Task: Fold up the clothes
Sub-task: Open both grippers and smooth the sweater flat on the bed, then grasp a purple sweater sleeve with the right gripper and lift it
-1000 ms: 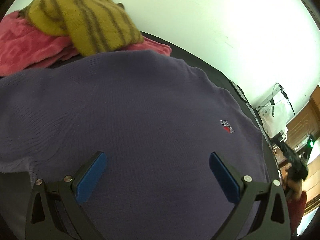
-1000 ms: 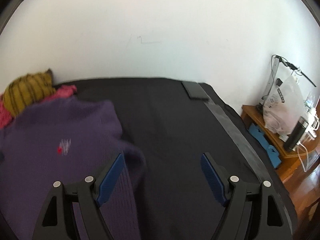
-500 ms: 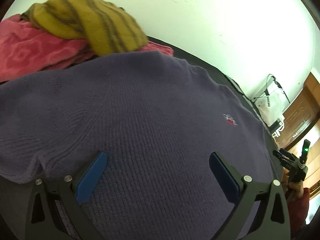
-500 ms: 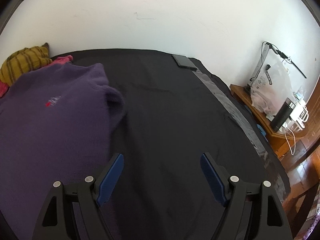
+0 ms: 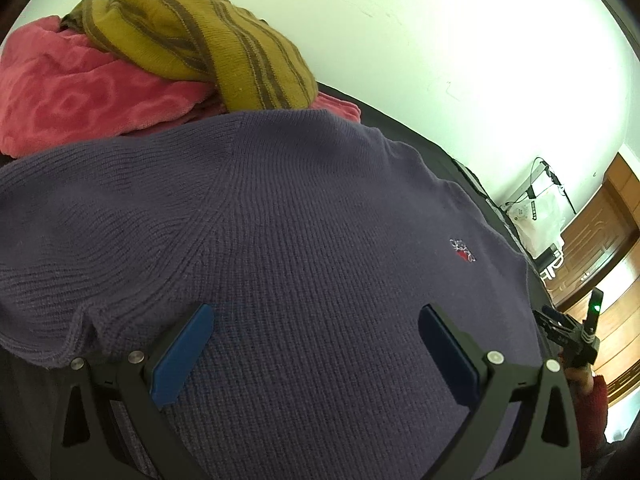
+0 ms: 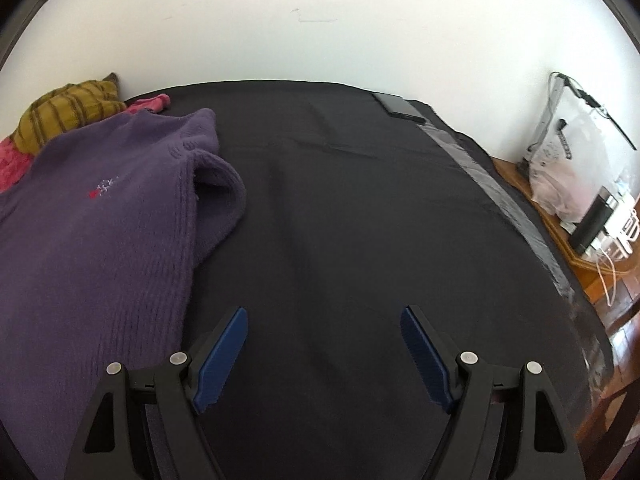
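Purple sweater (image 5: 304, 248) spread flat on the black-covered surface (image 6: 360, 220), small red-and-white logo (image 5: 462, 250) on its chest. Seen from the right wrist, same sweater (image 6: 100, 232) on the left part of the surface, one sleeve (image 6: 218, 188) folded into a rounded bump at its right edge, bare black cloth beyond that edge.

Left gripper (image 5: 316, 344) poised over the sweater's lower part, blue pads (image 5: 182, 360) spread wide, knit visible below the gap, nothing clamped; contact with the fabric not determinable. Right gripper (image 6: 324, 354) just right of the sweater, over bare black cloth, blue pads (image 6: 222, 354) likewise wide apart and empty. Same right gripper (image 5: 568, 336) also visible from the left wrist, off the sweater's right edge, held in a hand (image 5: 580, 376) with a red sleeve (image 5: 596, 404).

Behind the sweater, against the white wall (image 6: 320, 20): a pink towel-like cloth (image 5: 80, 96), touching the sweater's far edge, and a mustard striped knit (image 5: 208, 44) heaped on top of it. Far from the sweater, at the surface's back right corner, a flat dark slab (image 6: 400, 106). Grey tape strip (image 6: 504, 200) along the surface's right edge. Further right of the sweater, past that edge, a wooden side stand (image 6: 560, 220) with a white plastic bag (image 6: 560, 176) and a dark cylindrical flask (image 6: 592, 220).
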`<state>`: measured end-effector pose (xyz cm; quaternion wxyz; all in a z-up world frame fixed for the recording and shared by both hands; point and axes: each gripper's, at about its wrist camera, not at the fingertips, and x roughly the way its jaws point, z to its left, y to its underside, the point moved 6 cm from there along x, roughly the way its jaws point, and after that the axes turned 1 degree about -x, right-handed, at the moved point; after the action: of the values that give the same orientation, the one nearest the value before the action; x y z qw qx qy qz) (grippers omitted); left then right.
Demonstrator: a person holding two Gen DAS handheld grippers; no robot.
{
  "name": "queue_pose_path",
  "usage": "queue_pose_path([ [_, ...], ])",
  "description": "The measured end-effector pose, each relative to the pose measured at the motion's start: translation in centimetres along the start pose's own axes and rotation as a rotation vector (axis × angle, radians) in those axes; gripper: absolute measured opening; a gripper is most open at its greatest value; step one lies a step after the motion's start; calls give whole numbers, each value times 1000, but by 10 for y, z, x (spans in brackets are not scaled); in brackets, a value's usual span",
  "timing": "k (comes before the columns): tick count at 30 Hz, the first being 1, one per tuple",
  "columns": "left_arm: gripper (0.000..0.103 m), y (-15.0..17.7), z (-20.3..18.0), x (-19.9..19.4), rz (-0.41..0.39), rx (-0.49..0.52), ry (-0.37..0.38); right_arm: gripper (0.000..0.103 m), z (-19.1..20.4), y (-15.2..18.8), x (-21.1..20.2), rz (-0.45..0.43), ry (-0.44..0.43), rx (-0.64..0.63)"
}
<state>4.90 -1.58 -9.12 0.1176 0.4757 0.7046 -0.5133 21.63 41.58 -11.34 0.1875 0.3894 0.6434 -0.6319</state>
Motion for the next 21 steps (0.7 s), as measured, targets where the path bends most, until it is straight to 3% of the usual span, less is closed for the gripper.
queue_pose_path([
  [11,103,1,5,-4,-5,-15,20,81,47,-36,29,46,-115,-74],
  [21,103,1,9,-11,-21,-53,67,81,83,-62,51,97,-288,-19],
])
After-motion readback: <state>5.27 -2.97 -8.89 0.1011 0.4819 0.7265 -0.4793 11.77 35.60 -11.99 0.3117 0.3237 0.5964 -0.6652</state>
